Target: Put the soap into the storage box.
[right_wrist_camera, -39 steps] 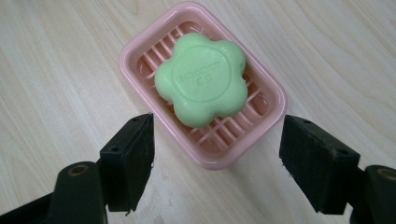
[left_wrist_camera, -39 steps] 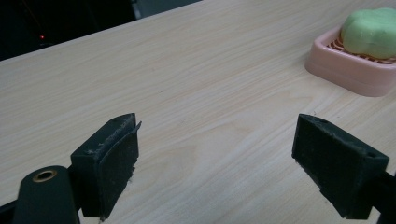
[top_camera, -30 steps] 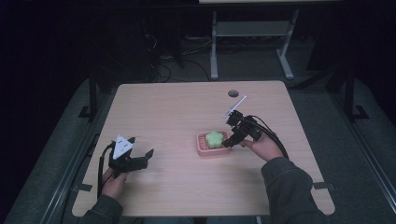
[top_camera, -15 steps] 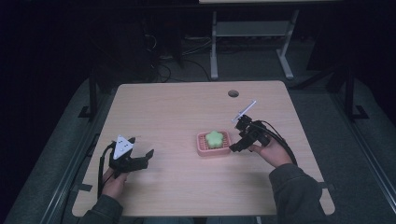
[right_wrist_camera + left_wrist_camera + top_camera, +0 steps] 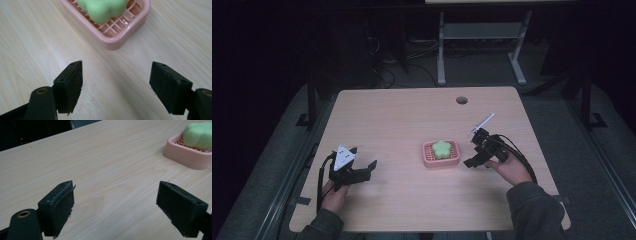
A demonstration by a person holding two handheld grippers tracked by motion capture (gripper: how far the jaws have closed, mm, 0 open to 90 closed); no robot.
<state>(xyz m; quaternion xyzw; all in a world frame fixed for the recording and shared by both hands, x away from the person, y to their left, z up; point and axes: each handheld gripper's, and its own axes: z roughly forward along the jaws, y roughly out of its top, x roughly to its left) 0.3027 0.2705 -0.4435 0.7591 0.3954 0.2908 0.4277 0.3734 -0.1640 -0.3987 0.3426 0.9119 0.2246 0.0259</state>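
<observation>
A: Where does the work stand?

B: The green flower-shaped soap [image 5: 441,148] lies in the pink soap dish [image 5: 427,157], which sits on the worktop [image 5: 412,110] a little right of the middle. Judging by that, the placing looks done; the soap rests flat on the dish's grid, as the right gripper view shows.

A: And the right tongs [image 5: 475,152]?

B: They sit just beside the dish on its right, jaws spread wide with nothing between them. In the right gripper view both jaws frame bare wood, with the near corner of the dish just beyond them, apart from it.

A: The left tongs [image 5: 362,169]?

B: Low over the near left of the worktop, well apart from the dish, jaws also wide and empty. The left gripper view shows the dish and soap far off at the upper right.

A: So what is left?

B: Probably little: perhaps only drawing the right hand [image 5: 512,170] away. Nothing else on the worktop seems to need handling, apart from the cable hole [image 5: 461,100] at the far edge.
</observation>
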